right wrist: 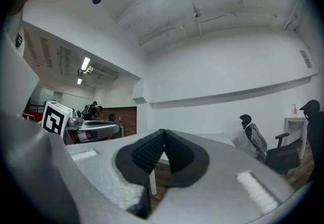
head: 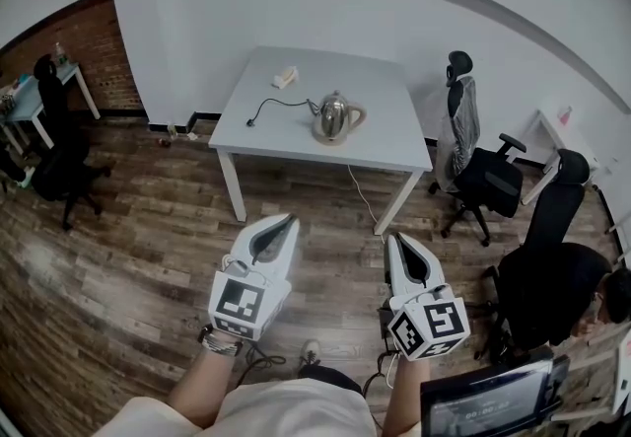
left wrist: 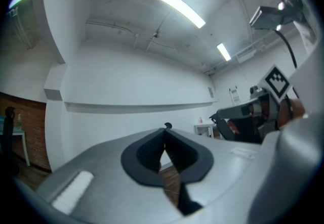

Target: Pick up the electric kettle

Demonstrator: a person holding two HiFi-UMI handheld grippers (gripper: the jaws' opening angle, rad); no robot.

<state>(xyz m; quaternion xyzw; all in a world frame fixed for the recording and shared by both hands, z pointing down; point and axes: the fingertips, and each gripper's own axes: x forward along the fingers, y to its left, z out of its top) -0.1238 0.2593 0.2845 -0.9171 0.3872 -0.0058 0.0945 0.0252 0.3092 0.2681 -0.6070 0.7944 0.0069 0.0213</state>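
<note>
A steel electric kettle [head: 337,116] with a tan handle stands on a white table [head: 286,129] across the room, its black cord [head: 271,106] trailing left over the tabletop. My left gripper [head: 288,220] and right gripper [head: 394,239] hover side by side over the wooden floor, well short of the table, both pointing toward it. Both are shut with nothing between the jaws. In the left gripper view the jaws [left wrist: 165,130] meet at the tips; the right gripper view shows the same [right wrist: 163,131]. The kettle is hidden behind the jaws in both gripper views.
A small pale box [head: 285,78] lies on the table behind the cord. Black office chairs [head: 478,164] stand to the right, another chair [head: 59,154] to the left by a brick wall. A person sits at the lower right near a laptop [head: 488,400].
</note>
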